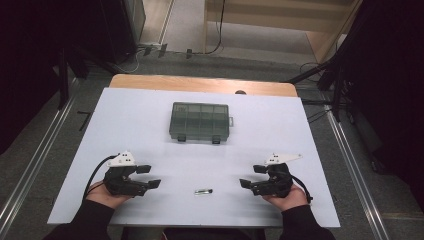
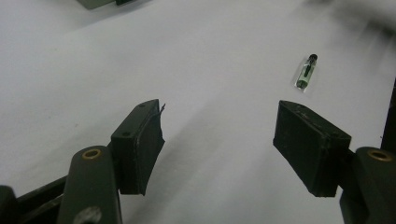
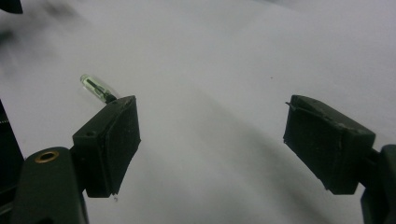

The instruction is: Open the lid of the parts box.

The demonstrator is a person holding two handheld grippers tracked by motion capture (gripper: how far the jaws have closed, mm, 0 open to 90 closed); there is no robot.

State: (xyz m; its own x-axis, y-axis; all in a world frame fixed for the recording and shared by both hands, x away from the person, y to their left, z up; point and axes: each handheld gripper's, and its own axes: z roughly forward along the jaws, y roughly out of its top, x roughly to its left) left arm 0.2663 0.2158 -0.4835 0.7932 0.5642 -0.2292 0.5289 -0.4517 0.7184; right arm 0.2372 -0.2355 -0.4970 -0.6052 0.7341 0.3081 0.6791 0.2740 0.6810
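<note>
The small clear vial [image 1: 203,191] lay flat on the white table cover [image 1: 150,130], near the front edge and between your two grippers, touching neither. In the high view its long axis ran almost left to right across the table, tilted only slightly, with the darker end toward your right and the greenish end toward your left. In the left gripper view the vial [image 2: 306,72] sat ahead and to the right of the jaws, its black cap pointing away from that gripper and the green-tinted body nearer. In the right gripper view the vial [image 3: 97,87] lay just past the left jaw, its rounded clear end pointing away and up-left, the dark end partly hidden behind the jaw tip.

You held the left gripper [image 1: 146,177] with its jaws wide apart and nothing between them, low over the cover. The right gripper [image 1: 253,176] was the same: jaws well apart, empty, aimed inward toward the vial.

Farther back, near the middle of the cover, a smoky translucent compartment box [image 1: 200,122] sat with its lid closed and latches facing you. The cover lay over a wooden table [image 1: 200,83] whose far edge showed bare. Beyond it were grey carpet [image 1: 280,60], trailing cables [image 1: 218,30] and dark curtains [image 1: 30,50] at either side.
</note>
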